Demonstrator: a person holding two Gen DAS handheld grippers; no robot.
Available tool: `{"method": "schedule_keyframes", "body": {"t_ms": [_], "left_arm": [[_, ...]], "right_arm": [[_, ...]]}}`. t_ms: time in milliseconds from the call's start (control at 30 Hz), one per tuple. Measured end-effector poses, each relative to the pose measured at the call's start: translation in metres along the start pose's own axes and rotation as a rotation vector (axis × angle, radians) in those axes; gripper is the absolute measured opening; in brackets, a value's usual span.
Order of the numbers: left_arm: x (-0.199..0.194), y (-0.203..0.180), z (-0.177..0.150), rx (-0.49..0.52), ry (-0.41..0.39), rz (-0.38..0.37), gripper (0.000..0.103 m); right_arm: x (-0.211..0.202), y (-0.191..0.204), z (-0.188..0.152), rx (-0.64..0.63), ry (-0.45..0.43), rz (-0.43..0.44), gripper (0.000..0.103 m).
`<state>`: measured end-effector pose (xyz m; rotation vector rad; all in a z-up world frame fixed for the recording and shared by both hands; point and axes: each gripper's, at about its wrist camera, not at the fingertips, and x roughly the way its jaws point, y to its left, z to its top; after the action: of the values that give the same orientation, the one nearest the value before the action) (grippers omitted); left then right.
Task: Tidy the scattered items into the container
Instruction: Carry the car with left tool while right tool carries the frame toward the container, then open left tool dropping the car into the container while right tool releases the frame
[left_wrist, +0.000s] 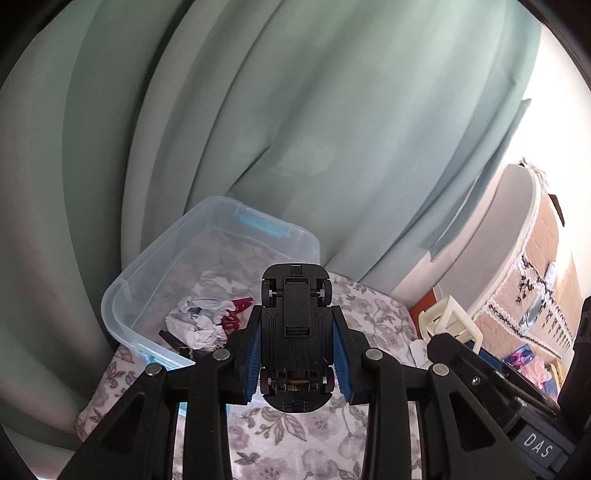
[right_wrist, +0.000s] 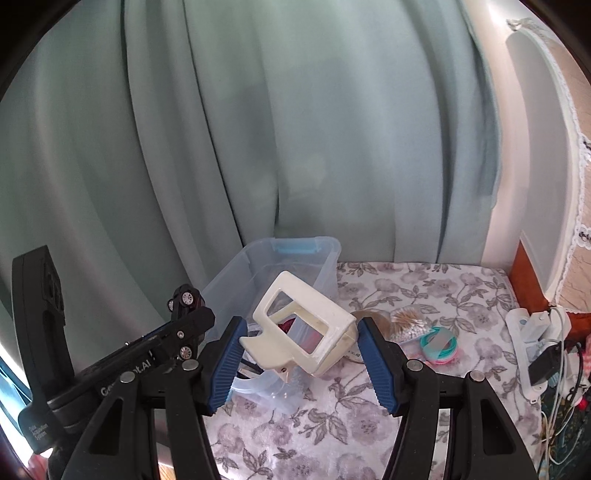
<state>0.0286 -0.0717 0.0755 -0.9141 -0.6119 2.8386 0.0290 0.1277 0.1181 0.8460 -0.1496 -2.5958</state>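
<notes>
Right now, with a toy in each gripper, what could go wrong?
The left gripper pinches the upside-down toy car only by its sides, so it might slip out before reaching the clear plastic bin. The cream plastic frame sits tilted in the right gripper and could twist loose. Both grippers are close together near the bin and might bump.

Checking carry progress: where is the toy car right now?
The toy car is clamped belly-up in the left gripper, held in the air just right of the clear bin, not yet over it.
</notes>
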Motion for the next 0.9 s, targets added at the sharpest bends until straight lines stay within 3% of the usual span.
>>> {"method": "schedule_keyframes", "body": {"t_ms": [433,900], "left_arm": [[0.021,0.059,0.006,-0.104,0.036,0.037,0.035],[0.039,0.083,0.005,-0.120,0.078,0.045,0.035]], "right_arm": [[0.048,0.033,-0.002,-0.070,0.108,0.033,0.065],[0.101,0.053,-0.012,-0.093,0.212,0.063,0.065]]}}
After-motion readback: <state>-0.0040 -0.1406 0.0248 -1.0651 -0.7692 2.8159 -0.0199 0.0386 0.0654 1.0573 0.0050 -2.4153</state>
